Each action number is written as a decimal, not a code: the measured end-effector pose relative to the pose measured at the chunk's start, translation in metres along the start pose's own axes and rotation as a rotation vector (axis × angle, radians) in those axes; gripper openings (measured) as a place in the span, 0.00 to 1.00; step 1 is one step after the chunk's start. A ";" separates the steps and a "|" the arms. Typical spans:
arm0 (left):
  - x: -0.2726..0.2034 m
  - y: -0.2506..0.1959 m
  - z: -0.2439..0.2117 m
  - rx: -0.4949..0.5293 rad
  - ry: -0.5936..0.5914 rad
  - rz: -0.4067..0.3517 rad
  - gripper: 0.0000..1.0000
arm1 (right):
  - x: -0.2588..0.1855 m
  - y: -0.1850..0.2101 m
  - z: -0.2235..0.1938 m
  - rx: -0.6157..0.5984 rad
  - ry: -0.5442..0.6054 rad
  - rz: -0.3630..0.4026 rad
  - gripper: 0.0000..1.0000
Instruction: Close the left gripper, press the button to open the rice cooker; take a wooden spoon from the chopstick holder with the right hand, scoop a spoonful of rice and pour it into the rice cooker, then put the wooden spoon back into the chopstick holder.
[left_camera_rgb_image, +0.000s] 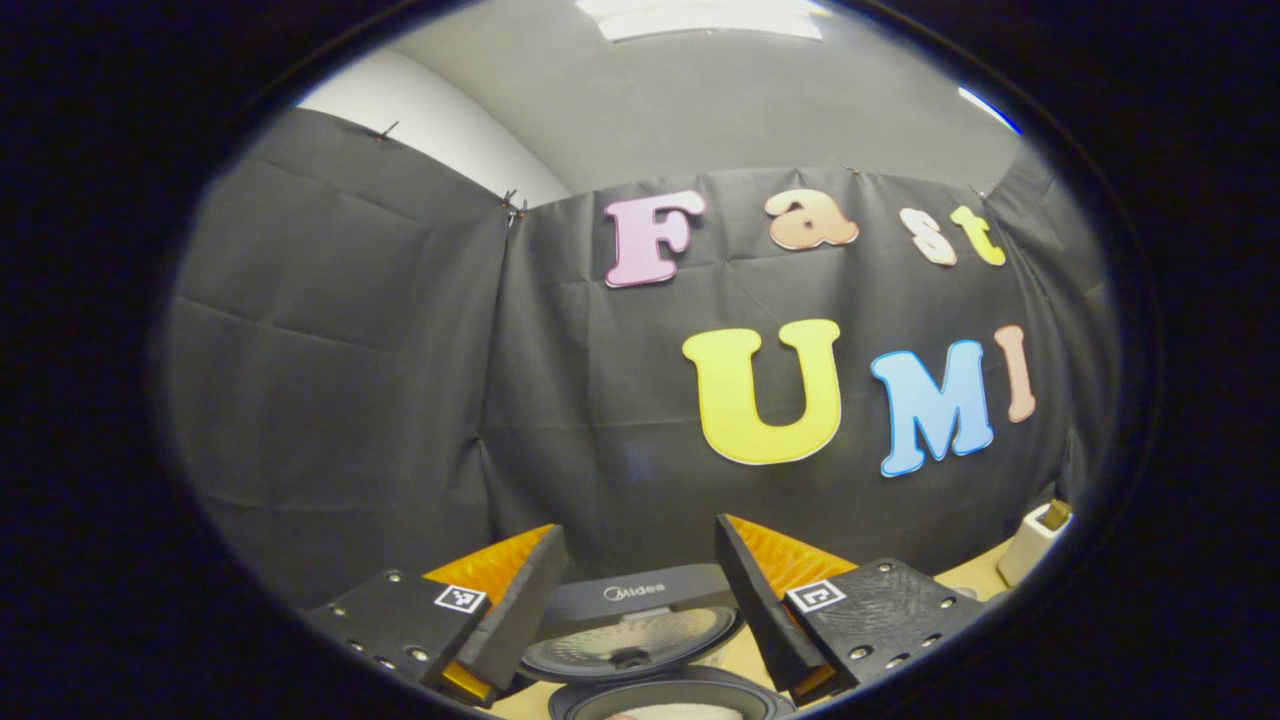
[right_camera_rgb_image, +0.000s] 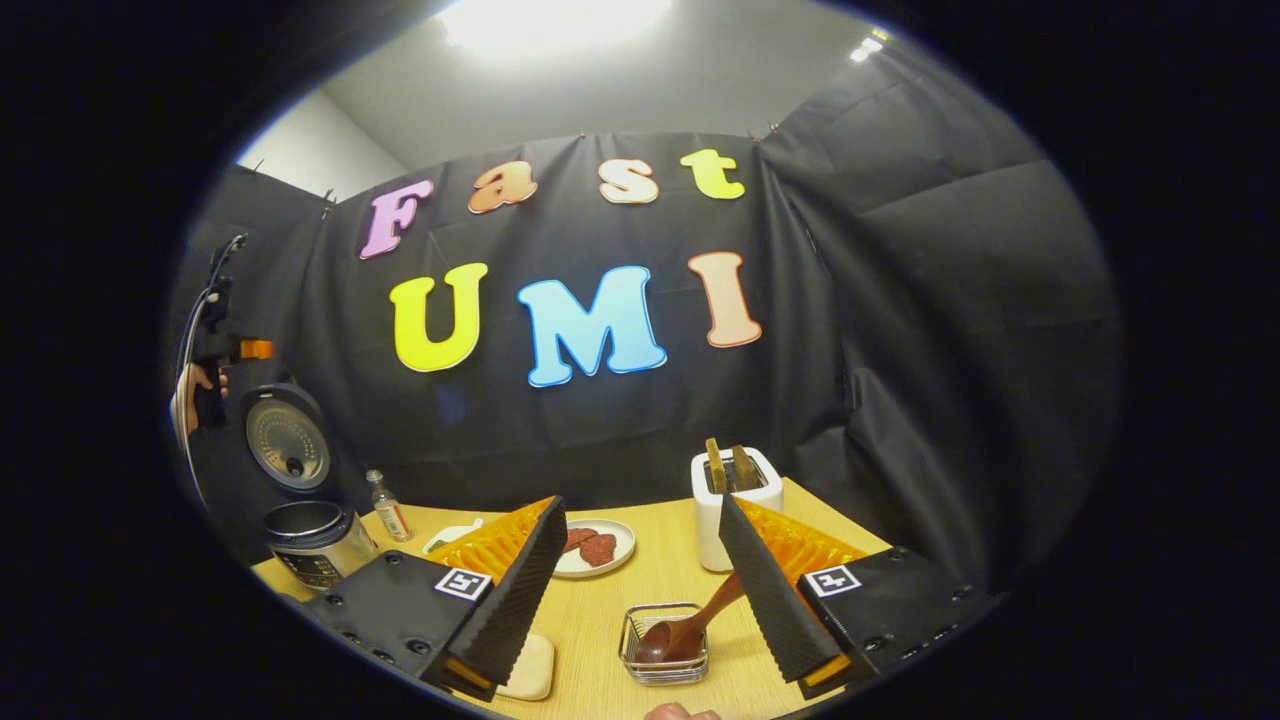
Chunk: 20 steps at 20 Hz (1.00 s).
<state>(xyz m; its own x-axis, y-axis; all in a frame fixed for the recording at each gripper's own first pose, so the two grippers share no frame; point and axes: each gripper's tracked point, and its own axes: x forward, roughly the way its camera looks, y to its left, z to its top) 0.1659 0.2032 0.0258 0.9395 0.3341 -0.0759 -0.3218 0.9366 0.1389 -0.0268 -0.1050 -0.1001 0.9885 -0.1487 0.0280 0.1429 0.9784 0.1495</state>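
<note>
rice cooker (right_camera_rgb_image: 300, 500) at the worktop's (right_camera_rgb_image: 640, 610) far left, lid up, so its button step looks done | left gripper (left_camera_rgb_image: 632, 600) spread above it | right gripper (right_camera_rgb_image: 640, 590) spread, empty, over wooden spoon (right_camera_rgb_image: 690, 625) leaning in wire chopstick holder (right_camera_rgb_image: 663, 645) | pickup looks next

Around the wire basket (right_camera_rgb_image: 664, 645) holding the wooden spoon (right_camera_rgb_image: 690, 625), bare counter (right_camera_rgb_image: 620, 600) lies open behind it; the toaster (right_camera_rgb_image: 735, 505) and plate (right_camera_rgb_image: 598, 547) stand beyond, the rice cooker (right_camera_rgb_image: 305, 520) far left, lid raised.

Glossy wooden spoon (right_camera_rgb_image: 690, 628), wire-metal holder (right_camera_rgb_image: 663, 648), matt wooden table (right_camera_rgb_image: 650, 590)
</note>
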 end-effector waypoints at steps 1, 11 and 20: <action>0.014 -0.003 -0.002 0.045 0.011 0.010 0.90 | -0.003 0.006 0.002 -0.007 -0.009 0.011 0.98; 0.054 -0.005 -0.063 0.068 0.174 0.051 0.93 | -0.021 0.043 0.001 -0.007 -0.038 0.116 0.98; 0.004 -0.023 -0.075 -0.023 0.252 0.044 0.94 | -0.008 0.057 -0.009 -0.013 -0.024 0.186 0.98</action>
<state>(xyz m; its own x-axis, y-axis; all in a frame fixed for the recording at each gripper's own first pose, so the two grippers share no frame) 0.1684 0.1907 -0.0518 0.8664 0.3882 -0.3141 -0.3674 0.9216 0.1255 -0.0257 -0.0468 -0.1004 0.9965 0.0315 0.0775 -0.0412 0.9911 0.1264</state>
